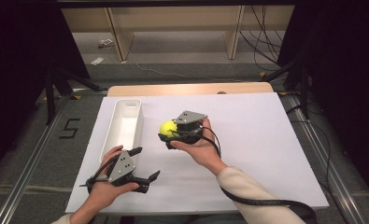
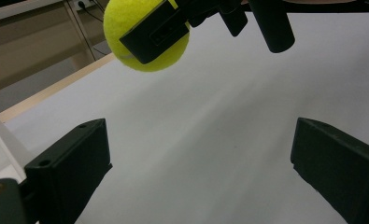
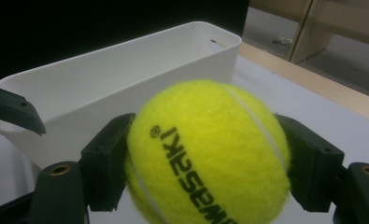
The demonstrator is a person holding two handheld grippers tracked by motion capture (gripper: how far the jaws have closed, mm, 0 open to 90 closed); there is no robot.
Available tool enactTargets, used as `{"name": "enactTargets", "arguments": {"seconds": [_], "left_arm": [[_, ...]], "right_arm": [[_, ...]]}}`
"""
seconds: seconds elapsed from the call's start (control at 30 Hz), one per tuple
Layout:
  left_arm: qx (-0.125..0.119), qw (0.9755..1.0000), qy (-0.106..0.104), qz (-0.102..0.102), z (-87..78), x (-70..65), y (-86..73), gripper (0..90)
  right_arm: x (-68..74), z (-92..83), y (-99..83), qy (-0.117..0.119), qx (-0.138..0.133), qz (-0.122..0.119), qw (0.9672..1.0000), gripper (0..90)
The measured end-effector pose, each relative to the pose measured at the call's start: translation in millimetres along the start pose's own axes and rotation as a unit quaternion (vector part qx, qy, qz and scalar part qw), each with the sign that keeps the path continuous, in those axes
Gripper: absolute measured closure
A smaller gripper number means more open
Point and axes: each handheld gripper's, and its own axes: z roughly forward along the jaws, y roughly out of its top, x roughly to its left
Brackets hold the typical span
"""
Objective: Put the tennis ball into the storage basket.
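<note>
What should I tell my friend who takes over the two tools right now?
Right tool: shut on the yellow tennis ball, held up off the table, just right of the white bin.
Left tool: open, nothing between its jaws, low over the table's near edge, by the bin's near end.
Done: the ball is gripped and lifted.
Left: probably carry the ball over the bin, which looks empty, and let go. The left tool may be needed to steady the bin.
</note>
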Motion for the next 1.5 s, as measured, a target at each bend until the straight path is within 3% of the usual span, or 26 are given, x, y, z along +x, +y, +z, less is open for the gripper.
{"name": "enactTargets", "arguments": {"seconds": [1.5], "left_arm": [[0.007,1.0000,-0.005,0.004,2.2,-1.7,-1.1,4.3]], "right_arm": [[-0.2,6.2,6.6,0.005,0.001,0.001,1.0000,26.7]]}}
